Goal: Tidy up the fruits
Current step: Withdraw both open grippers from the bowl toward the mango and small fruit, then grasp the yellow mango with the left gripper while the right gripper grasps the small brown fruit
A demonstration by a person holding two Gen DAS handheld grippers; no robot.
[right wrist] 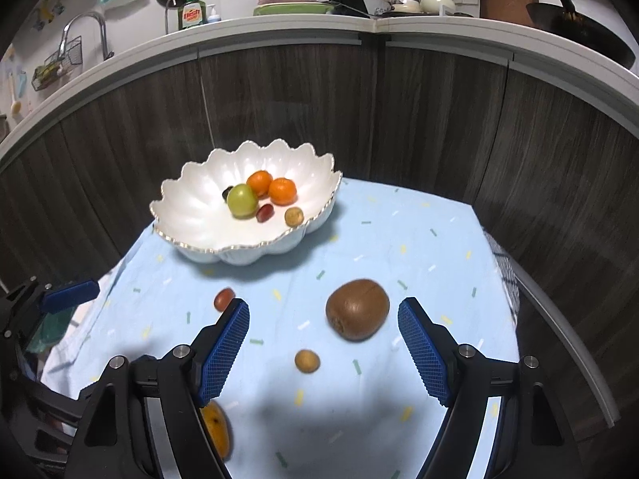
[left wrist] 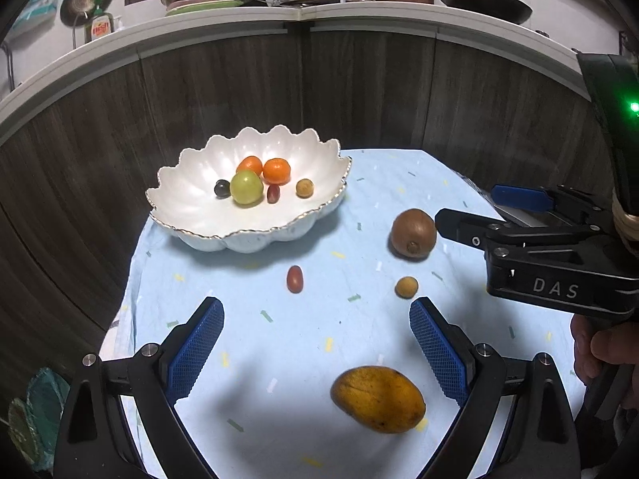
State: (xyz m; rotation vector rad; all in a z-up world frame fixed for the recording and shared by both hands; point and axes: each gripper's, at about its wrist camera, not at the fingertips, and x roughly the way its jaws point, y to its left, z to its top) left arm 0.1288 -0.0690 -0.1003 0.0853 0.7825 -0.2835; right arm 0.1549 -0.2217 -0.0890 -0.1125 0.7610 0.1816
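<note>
A white scalloped bowl point(left wrist: 191, 215) point(right wrist: 187, 219) at the back left of the blue cloth holds two oranges, a green fruit, a dark grape, a red grape and a small tan fruit. On the cloth lie a brown kiwi point(left wrist: 413, 233) point(right wrist: 357, 309), a red grape point(left wrist: 294, 278) point(right wrist: 223, 298), a small tan fruit point(left wrist: 406, 287) point(right wrist: 307, 361) and a yellow mango point(left wrist: 377, 398) point(right wrist: 217, 427). My left gripper point(left wrist: 316, 309) is open above the cloth, the mango just behind its right finger. My right gripper point(right wrist: 323, 311) is open, with the kiwi between its fingertips; it also shows in the left wrist view point(left wrist: 471, 215).
A dark wood cabinet front curves behind the table. The counter above carries a wok point(right wrist: 579, 28), dishes, pots and a sink tap point(right wrist: 86, 28). The cloth's edges drop off at left and right.
</note>
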